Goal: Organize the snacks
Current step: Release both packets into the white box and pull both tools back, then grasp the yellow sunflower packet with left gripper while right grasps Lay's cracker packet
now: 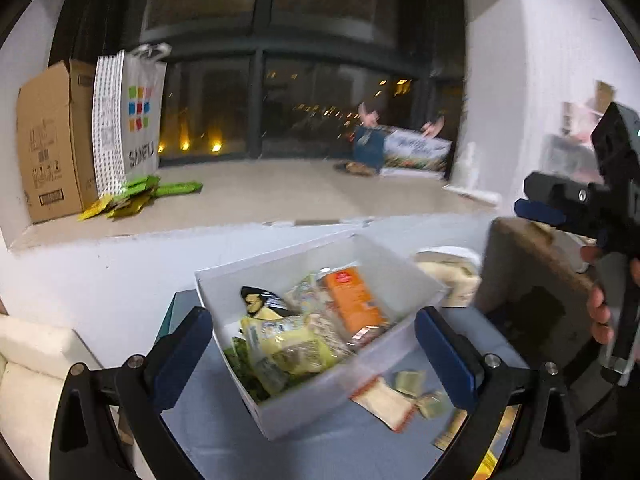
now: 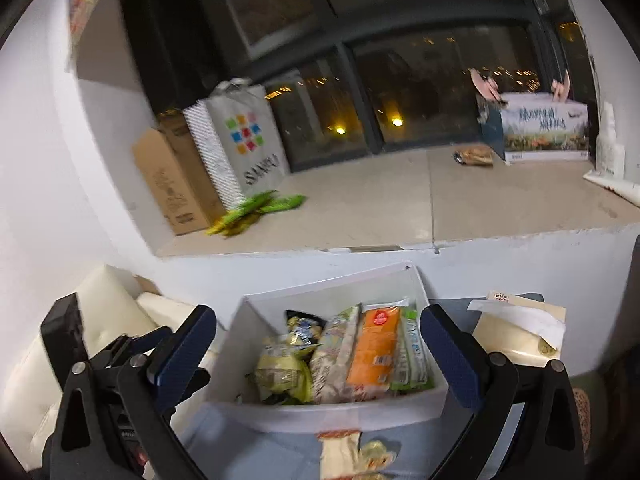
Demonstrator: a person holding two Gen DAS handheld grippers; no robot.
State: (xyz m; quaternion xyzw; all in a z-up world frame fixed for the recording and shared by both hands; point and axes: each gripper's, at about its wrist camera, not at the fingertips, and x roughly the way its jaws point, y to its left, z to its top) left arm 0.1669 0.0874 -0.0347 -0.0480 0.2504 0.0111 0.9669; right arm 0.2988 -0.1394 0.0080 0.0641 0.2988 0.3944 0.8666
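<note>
A white open box [image 1: 404, 276] [image 2: 424, 404] stands on a blue-grey table and holds several snack packets, among them an orange packet [image 1: 354, 300] [image 2: 374, 350] and yellow-green packets [image 1: 288, 344] [image 2: 280, 372]. Loose small snack packets [image 1: 400, 396] [image 2: 352, 452] lie on the table in front of the box. My left gripper [image 1: 314, 348] is open above the box, holding nothing. My right gripper [image 2: 318, 354] is open over the box, also empty; it shows at the right of the left wrist view [image 1: 536, 210], held by a hand.
A wide window ledge [image 1: 280, 196] [image 2: 400, 208] behind the table carries a cardboard box [image 1: 48, 144] [image 2: 172, 184], a white shopping bag [image 1: 136, 116] [image 2: 248, 140], green packets [image 1: 136, 196] [image 2: 260, 208] and a printed carton [image 1: 416, 152] [image 2: 544, 128]. A cream sofa [image 1: 36, 360] [image 2: 108, 304] is at left.
</note>
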